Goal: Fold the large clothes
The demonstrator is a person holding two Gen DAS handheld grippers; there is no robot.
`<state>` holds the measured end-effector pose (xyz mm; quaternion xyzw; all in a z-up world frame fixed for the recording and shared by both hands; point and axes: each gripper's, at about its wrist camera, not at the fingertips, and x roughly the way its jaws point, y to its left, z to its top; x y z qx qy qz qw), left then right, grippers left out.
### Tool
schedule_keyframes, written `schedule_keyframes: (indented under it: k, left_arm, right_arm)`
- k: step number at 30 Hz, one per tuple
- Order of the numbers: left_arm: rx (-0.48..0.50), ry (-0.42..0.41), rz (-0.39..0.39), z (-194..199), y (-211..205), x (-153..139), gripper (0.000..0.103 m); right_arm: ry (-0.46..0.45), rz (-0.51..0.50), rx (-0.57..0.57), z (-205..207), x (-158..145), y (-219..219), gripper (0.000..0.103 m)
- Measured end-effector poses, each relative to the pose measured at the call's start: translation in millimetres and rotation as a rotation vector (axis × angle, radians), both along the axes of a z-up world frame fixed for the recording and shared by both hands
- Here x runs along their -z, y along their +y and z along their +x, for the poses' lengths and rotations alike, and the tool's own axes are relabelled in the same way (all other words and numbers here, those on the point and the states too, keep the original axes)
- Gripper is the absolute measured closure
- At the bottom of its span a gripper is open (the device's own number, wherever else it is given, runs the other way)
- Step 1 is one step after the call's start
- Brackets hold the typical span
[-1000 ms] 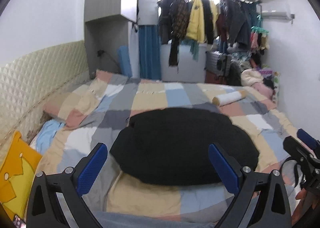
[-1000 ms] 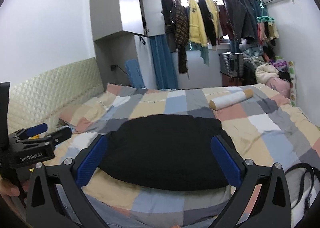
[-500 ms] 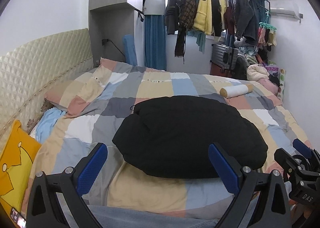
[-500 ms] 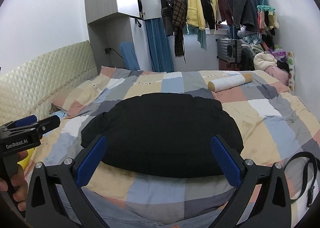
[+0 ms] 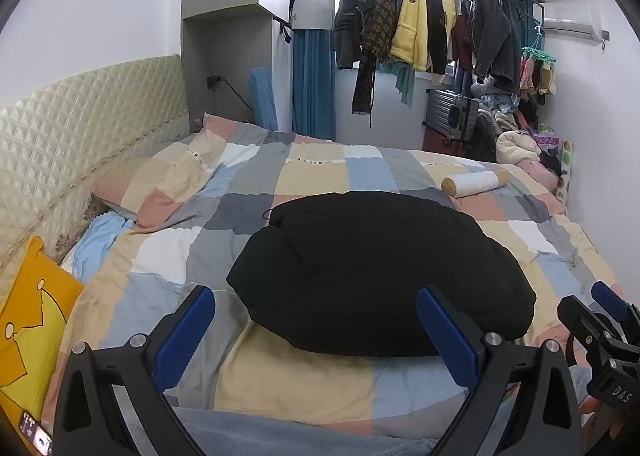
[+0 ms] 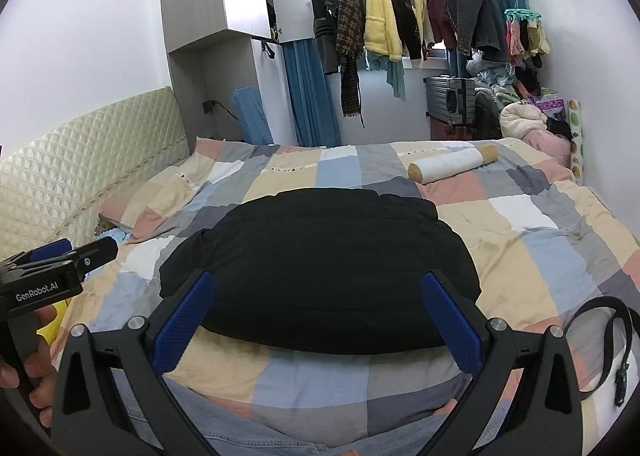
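Note:
A bulky black garment [image 5: 380,272] lies folded into a rounded bundle in the middle of the patchwork bedspread [image 5: 320,172]; it also shows in the right wrist view [image 6: 320,268]. My left gripper [image 5: 316,332] is open and empty, held above the near edge of the bed, short of the garment. My right gripper [image 6: 316,316] is open and empty, also at the near edge, its blue pads [image 6: 448,320] level with the garment's near side. Each gripper shows at the edge of the other's view, the left one [image 6: 52,268] and the right one [image 5: 600,320].
A white roll pillow [image 6: 452,166] lies at the far right of the bed. A black belt [image 6: 604,340] lies at the near right. A yellow cushion [image 5: 28,328] sits at the left by the quilted headboard [image 5: 80,136]. Clothes [image 6: 400,24] hang on a rack behind the bed.
Both grippers have tilted and drawn back slightly, so the garment sits a little lower and nearer in both views. The garment has not moved. Both stay open.

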<state>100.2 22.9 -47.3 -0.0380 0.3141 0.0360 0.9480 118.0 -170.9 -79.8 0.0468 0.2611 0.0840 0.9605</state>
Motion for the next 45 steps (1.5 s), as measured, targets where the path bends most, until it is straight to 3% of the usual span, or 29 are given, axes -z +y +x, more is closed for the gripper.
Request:
schedule_keyframes:
  k: [45]
  left_arm:
    - [0.040, -0.048, -0.032, -43.1, -0.6, -29.1, 0.001]
  right_arm:
    - [-0.057, -0.033, 0.002, -41.5, -25.1, 6.1, 0.000]
